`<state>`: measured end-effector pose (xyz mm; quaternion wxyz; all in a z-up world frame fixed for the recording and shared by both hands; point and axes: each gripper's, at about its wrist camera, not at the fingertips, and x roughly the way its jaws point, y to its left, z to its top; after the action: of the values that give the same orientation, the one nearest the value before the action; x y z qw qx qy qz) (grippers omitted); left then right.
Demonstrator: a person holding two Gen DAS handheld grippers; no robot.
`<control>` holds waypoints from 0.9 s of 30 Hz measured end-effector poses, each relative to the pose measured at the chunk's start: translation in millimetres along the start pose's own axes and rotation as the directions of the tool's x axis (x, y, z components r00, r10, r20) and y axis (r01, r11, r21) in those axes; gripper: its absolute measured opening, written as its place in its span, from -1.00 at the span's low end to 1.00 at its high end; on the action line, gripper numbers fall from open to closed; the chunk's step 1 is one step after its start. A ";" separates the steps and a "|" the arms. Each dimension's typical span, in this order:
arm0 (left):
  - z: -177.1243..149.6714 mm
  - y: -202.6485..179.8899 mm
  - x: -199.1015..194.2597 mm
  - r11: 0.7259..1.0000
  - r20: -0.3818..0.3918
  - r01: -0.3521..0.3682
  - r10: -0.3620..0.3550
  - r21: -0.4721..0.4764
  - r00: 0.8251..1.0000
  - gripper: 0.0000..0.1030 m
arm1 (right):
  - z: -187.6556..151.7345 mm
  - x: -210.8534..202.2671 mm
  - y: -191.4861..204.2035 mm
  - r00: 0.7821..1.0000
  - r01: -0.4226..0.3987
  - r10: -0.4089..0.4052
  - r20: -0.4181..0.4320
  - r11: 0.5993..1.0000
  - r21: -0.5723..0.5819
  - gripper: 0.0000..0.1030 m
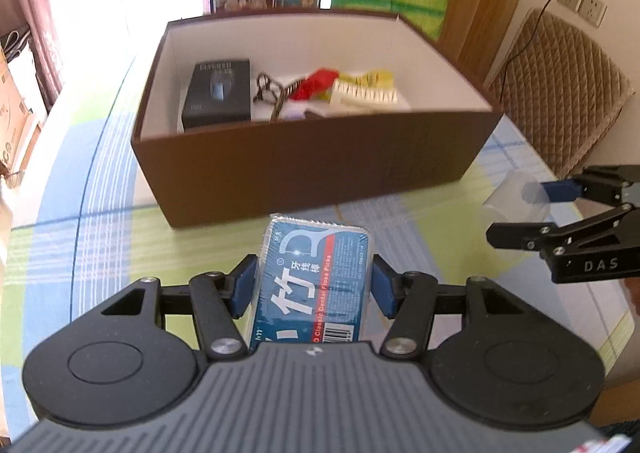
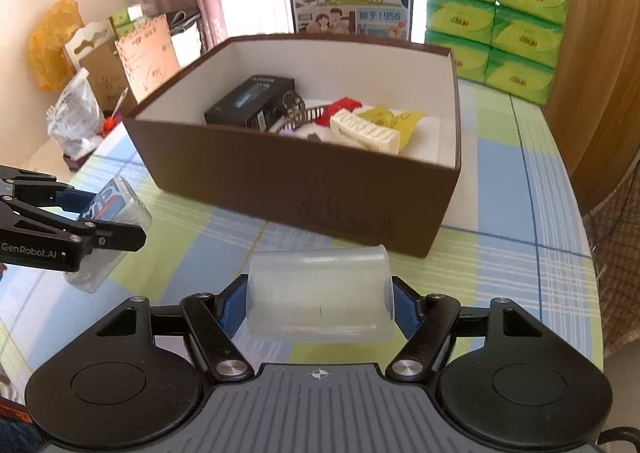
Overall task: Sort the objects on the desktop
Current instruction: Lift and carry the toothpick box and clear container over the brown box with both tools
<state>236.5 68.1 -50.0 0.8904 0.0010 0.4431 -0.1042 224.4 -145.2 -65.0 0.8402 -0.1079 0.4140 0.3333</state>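
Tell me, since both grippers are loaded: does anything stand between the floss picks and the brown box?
Nothing visible does. Only bare tablecloth lies between the floss picks in the left gripper and the brown box, whose top is open.

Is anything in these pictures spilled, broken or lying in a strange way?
Nothing stands out. The left gripper holds the floss pick pack, the right gripper holds a clear plastic container, and the brown box stands upright.

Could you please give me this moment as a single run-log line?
left gripper: shut on floss pick box | right gripper: shut on clear plastic container | brown box: open, ahead, partly filled
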 end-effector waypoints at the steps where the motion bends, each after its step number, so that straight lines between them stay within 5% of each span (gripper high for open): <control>1: 2.6 0.4 -1.6 1.000 0.008 0.001 -0.001 -0.001 1.000 0.05 | 2.7 -1.1 -1.3 1.000 -0.002 0.002 0.004 1.000 0.004 0.34; 27: 117.0 17.2 16.9 0.999 0.137 0.017 -0.021 0.031 0.990 0.05 | 109.4 19.3 -31.0 0.994 0.033 -0.034 0.103 0.999 0.015 0.34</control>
<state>341.9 70.8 6.1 0.9177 0.0026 0.3790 -0.1191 321.2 -109.4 -13.4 0.8666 -0.0919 0.3703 0.3217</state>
